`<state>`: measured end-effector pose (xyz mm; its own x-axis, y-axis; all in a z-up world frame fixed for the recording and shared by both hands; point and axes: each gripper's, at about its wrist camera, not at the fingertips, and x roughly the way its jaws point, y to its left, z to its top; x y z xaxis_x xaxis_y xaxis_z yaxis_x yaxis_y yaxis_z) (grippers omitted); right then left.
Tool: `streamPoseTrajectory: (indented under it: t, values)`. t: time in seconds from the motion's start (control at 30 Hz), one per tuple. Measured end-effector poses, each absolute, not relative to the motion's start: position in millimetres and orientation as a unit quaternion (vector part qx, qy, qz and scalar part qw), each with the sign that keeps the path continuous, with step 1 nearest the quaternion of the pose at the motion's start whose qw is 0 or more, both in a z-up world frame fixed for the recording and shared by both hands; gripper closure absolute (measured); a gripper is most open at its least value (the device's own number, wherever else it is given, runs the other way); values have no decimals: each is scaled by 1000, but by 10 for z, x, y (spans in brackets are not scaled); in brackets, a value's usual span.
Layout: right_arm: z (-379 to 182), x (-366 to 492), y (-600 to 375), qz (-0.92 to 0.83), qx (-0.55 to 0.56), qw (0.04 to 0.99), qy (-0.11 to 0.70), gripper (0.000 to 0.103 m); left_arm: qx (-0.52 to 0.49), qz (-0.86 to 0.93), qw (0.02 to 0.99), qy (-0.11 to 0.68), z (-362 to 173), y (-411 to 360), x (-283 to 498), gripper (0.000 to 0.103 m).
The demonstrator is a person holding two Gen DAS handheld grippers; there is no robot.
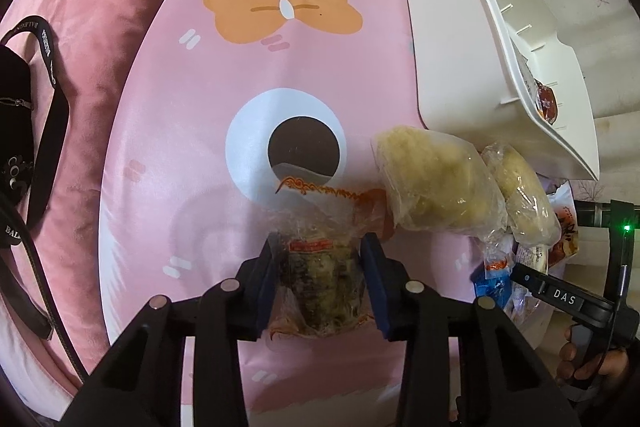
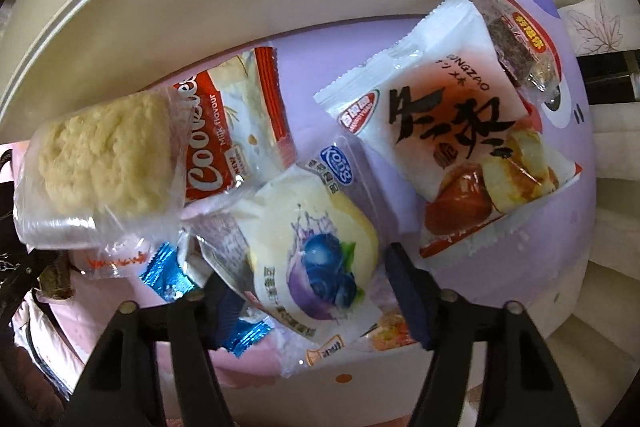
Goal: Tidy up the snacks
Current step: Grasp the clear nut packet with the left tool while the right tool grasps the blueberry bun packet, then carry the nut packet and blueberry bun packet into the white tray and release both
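the left hand-held gripper [image 1: 320,279] points steeply down over the pink cartoon mat [image 1: 192,155], its blue pads clamped on a clear-wrapped dark snack [image 1: 320,291]; the right hand-held gripper [image 2: 316,287] points straight down, jaws apart around a blueberry bun packet [image 2: 316,251], pads not pressing; the white basket [image 1: 472,39] stands tilted at the mat's far right edge, other snacks heaped beside it
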<state>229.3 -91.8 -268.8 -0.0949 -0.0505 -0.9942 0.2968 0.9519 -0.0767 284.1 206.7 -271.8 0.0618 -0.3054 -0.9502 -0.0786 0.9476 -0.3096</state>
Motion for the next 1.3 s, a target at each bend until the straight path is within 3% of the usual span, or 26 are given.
streamPoseTrajectory:
  t: [0.4,0.93,1.3]
  values:
    - [-2468,2135,-1002,-114,113,682,713,53,-113,-55,723,680,-2545,2019,2720,72]
    - [-2090,2057,-1050,-24,185,666,722,54,-94,-58,736,668,-1897,1751,2483,75]
    - [-1454,2227,-1236,55,175,698,692,54,-59,-95,758,642,-1281,1301,2533,74]
